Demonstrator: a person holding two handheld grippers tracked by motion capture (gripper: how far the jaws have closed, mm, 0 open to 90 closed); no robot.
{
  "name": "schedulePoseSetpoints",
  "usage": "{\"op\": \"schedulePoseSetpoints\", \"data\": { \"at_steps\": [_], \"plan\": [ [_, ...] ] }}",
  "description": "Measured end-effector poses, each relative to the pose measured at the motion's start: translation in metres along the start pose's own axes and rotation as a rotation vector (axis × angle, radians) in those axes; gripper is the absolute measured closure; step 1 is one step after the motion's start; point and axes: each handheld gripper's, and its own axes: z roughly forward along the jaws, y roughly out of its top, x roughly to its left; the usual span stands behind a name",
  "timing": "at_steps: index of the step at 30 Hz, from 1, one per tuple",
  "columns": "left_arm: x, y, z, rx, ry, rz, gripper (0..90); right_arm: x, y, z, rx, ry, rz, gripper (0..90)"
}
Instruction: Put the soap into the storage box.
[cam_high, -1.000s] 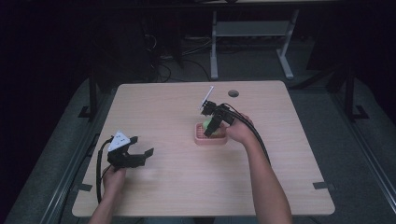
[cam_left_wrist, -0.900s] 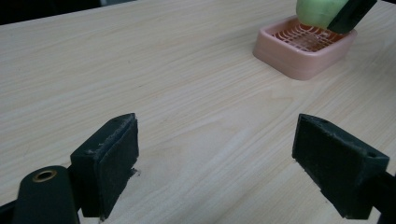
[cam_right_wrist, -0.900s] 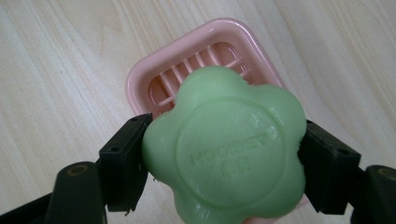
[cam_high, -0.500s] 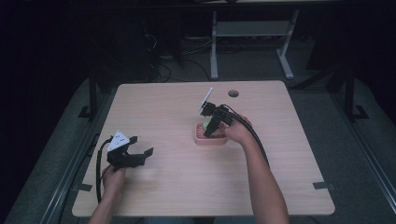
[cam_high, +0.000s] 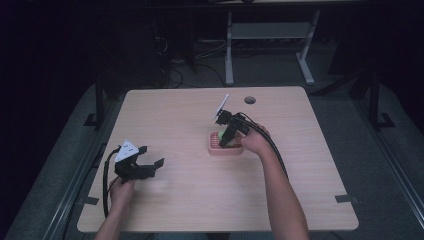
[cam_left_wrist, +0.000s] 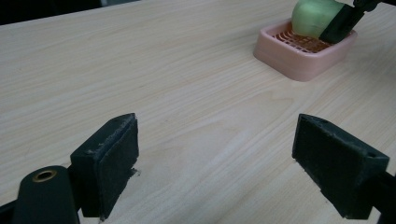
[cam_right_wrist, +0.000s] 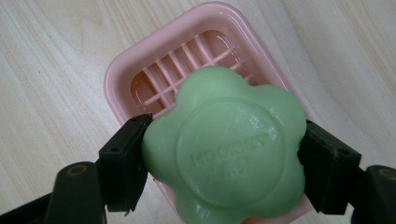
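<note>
A pink soap dish sits near the middle of the pale wood-grain counter, and everything else is placed from it. Directly above the dish, the right hand-held gripper is clenched on a green soap bar, one black jaw pressed to each side. The soap is flower-shaped with rounded lobes, smooth and waxy, with a raised round stamp of lettering too soft to read. Whether it touches the dish cannot be told. The dish is a glossy rounded rectangle of plastic with a slatted grid floor inside.

Well apart from the dish, toward the person's near left, the left hand-held gripper rests low over bare counter, released, its jaws spread wide with nothing between them. Their pads look like rough dark foam, frayed at the edges. Nothing lies between that gripper and the dish. Beyond the dish, near the counter's far edge, is a round cable hole.
</note>
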Motion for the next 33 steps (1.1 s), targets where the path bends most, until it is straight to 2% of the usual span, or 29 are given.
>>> {"op": "schedulePoseSetpoints", "data": {
  "at_steps": [33],
  "plan": [
    [0.0007, 0.0001, -0.0003, -0.004, 0.003, 0.002, 14.3, -0.0014, -0.0009, 0.0018, 0.0, 0.007, 0.012, 25.3]
  ]
}}
